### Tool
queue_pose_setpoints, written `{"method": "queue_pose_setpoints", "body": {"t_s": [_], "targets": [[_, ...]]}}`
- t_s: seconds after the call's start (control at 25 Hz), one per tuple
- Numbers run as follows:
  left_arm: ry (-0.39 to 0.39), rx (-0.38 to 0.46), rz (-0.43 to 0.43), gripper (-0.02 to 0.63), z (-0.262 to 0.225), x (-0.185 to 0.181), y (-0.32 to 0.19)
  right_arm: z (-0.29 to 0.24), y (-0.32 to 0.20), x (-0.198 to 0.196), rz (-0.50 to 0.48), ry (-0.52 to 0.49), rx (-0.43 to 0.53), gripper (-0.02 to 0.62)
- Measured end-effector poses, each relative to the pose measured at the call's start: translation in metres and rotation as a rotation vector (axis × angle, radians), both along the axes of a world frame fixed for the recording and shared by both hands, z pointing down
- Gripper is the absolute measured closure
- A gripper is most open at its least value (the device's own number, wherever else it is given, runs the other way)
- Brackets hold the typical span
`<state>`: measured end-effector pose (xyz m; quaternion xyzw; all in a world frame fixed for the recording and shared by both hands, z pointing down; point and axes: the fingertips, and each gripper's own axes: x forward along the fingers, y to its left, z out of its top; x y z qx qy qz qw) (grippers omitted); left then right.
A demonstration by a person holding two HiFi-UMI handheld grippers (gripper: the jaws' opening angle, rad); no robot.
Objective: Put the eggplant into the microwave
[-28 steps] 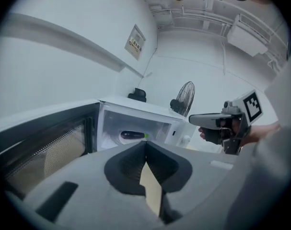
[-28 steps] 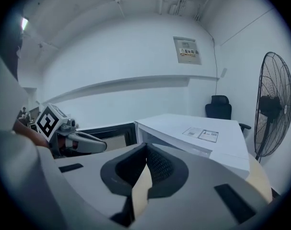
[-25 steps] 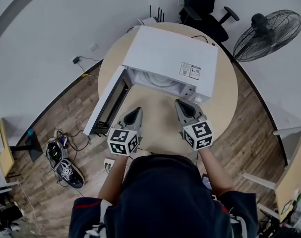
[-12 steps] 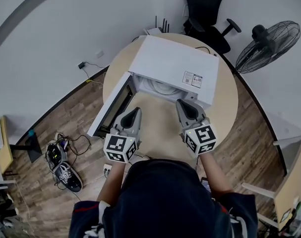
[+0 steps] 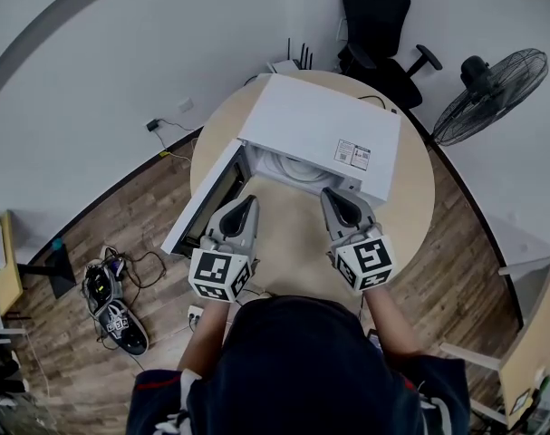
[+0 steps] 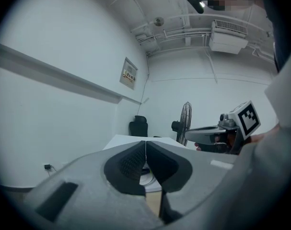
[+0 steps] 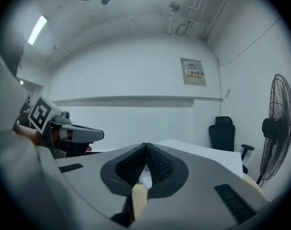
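Left tongs [image 5: 246, 203], right tongs [image 5: 332, 195]: closed, empty.

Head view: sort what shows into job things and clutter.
Job: microwave, its open door, left gripper, right gripper, both shut and empty. No eggplant visible.
Clutter: office chair, fan, shoes on the floor, router behind the microwave.

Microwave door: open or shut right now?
Open. In the head view the door stands swung out left of the microwave, its white cavity exposed.

Matt white microwave [image 5: 320, 127], pale wooden table [image 5: 410, 198] (smooth top)
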<state>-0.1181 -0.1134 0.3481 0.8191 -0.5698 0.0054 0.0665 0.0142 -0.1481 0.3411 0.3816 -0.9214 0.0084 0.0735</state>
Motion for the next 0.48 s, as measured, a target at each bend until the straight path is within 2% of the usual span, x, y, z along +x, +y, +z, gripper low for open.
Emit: {"method": "queue_pose_setpoints", "body": {"t_s": [0.48], "targets": [[0.003,0.016,-0.009,0.589,-0.0059,0.0065,-0.0038,0.0031,-0.0009,0.002,-0.001,-0.008,-0.011,0.584]]}}
